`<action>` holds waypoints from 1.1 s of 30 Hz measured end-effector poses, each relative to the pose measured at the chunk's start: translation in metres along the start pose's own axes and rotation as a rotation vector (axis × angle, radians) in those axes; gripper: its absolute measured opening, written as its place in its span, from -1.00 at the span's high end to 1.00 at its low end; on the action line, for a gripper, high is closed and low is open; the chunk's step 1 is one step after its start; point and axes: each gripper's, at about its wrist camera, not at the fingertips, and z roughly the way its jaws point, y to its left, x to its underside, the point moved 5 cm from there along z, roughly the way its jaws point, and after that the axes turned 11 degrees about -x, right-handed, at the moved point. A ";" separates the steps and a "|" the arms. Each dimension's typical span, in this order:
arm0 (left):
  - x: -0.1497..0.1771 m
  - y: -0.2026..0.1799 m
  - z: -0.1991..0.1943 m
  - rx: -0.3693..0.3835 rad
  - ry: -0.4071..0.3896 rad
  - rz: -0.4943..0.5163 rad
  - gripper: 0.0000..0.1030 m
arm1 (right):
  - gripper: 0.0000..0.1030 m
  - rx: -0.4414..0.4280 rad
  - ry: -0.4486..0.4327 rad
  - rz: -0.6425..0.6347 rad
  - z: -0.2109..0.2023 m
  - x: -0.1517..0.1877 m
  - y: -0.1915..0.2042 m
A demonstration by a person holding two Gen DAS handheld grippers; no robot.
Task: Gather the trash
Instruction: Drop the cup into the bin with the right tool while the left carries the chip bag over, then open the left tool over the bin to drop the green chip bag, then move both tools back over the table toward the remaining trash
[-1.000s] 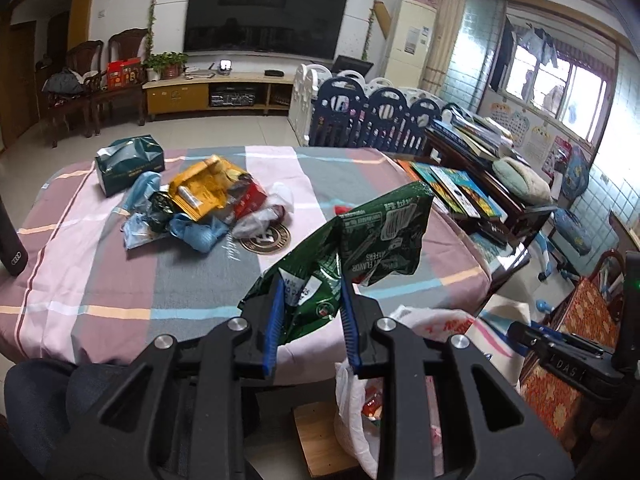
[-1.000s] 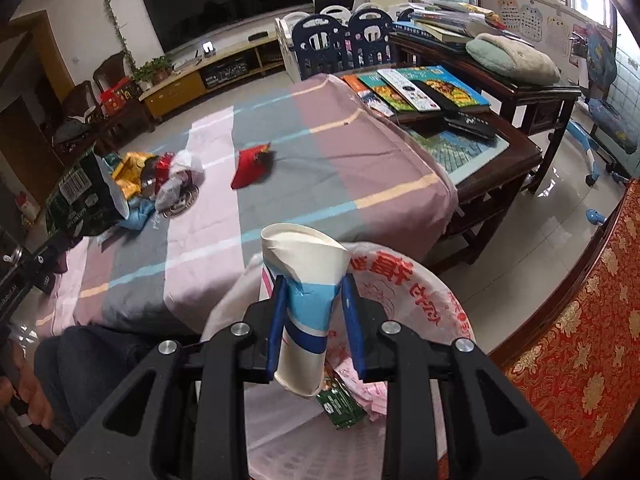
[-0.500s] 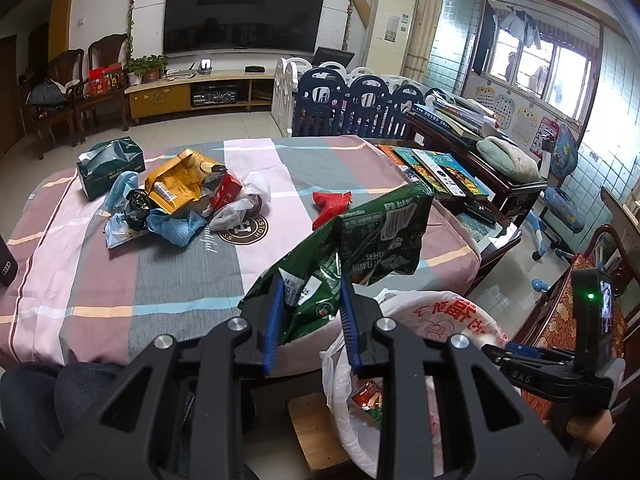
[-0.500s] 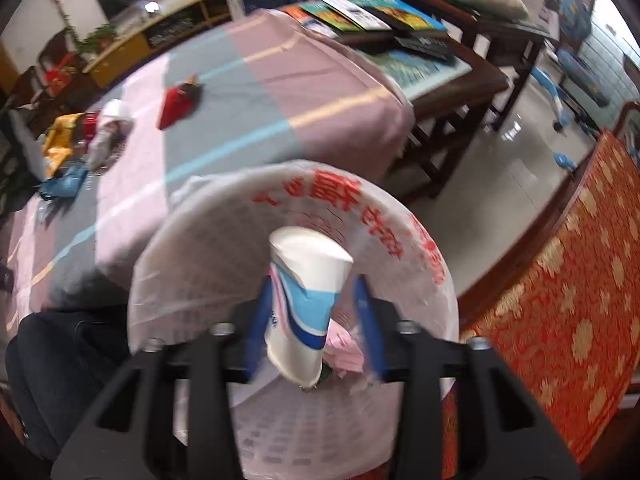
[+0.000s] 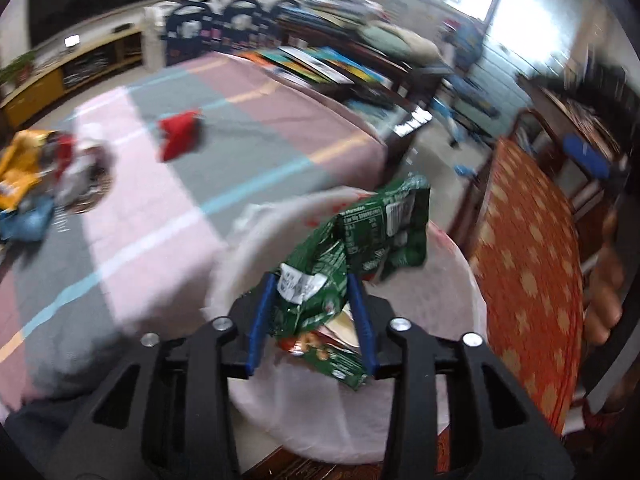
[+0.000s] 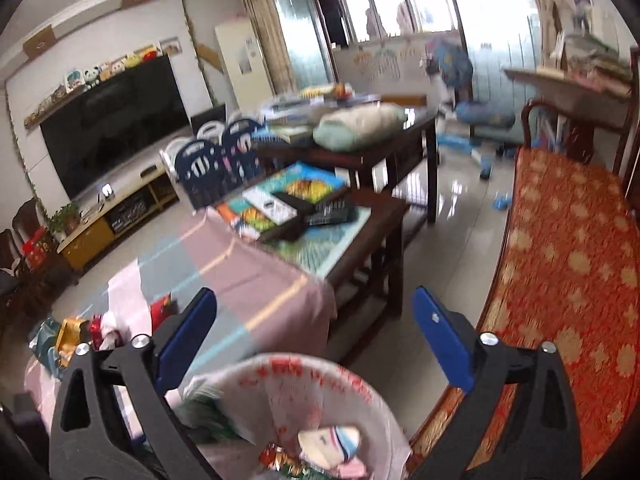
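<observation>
My left gripper (image 5: 311,312) is shut on a crumpled green snack bag (image 5: 360,248) and holds it over the mouth of the white trash bag (image 5: 452,300). My right gripper (image 6: 316,332) is open and empty, above the same white trash bag (image 6: 320,384). The white and blue paper cup (image 6: 332,442) lies inside the bag among other wrappers. A red wrapper (image 5: 178,134) lies on the striped tablecloth (image 5: 152,208), and a pile of yellow, red and blue trash (image 5: 36,184) sits at its left end.
A red and gold patterned chair seat (image 5: 532,280) stands right of the bag; it also shows in the right wrist view (image 6: 568,272). A dark wooden side table (image 6: 340,232) with books and remotes stands beyond the striped table. A TV (image 6: 116,124) hangs on the far wall.
My right gripper has opened and let the paper cup drop into the bag, then lifted. My left gripper has carried the green snack bag rightward from the table to over the bag.
</observation>
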 end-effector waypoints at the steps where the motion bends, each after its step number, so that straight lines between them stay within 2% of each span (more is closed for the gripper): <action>1: 0.002 -0.008 0.009 0.010 0.018 0.022 0.03 | -0.93 0.001 0.004 -0.027 0.001 -0.001 0.005; 2: 0.005 -0.014 0.018 0.003 0.038 0.045 -0.14 | -0.93 -0.004 0.023 -0.047 0.004 -0.001 0.010; 5: 0.012 -0.010 0.028 -0.059 0.060 0.068 -0.44 | -0.93 -0.019 0.096 -0.114 0.015 0.011 0.022; 7: 0.011 0.006 0.024 -0.098 0.036 0.037 -0.62 | -0.93 0.006 0.123 -0.171 0.019 0.019 0.030; 8: 0.010 0.017 0.022 -0.122 0.024 0.007 -0.65 | -0.93 0.030 0.125 -0.212 0.020 0.024 0.036; 10: 0.008 0.044 0.017 -0.175 0.006 -0.083 -0.67 | -0.93 0.052 0.102 -0.270 0.021 0.030 0.046; 13: 0.007 0.087 0.010 -0.277 -0.019 -0.224 -0.69 | -0.93 0.037 0.098 -0.313 0.018 0.035 0.060; 17: 0.013 0.148 0.000 -0.412 -0.038 -0.413 -0.71 | -0.93 -0.034 0.158 -0.307 0.025 0.041 0.070; 20: 0.021 0.187 -0.012 -0.509 -0.067 -0.501 -0.72 | -0.93 -0.124 0.205 -0.270 0.031 0.047 0.075; 23: 0.028 0.223 -0.025 -0.607 -0.096 -0.567 -0.76 | -0.93 -0.130 0.217 -0.277 0.036 0.053 0.082; 29: 0.043 0.269 -0.033 -0.708 -0.097 -0.650 -0.79 | -0.93 -0.198 0.177 -0.396 0.037 0.067 0.113; 33: 0.055 0.280 -0.025 -0.669 -0.055 -0.725 -0.81 | -0.93 -0.225 0.188 -0.420 0.040 0.073 0.128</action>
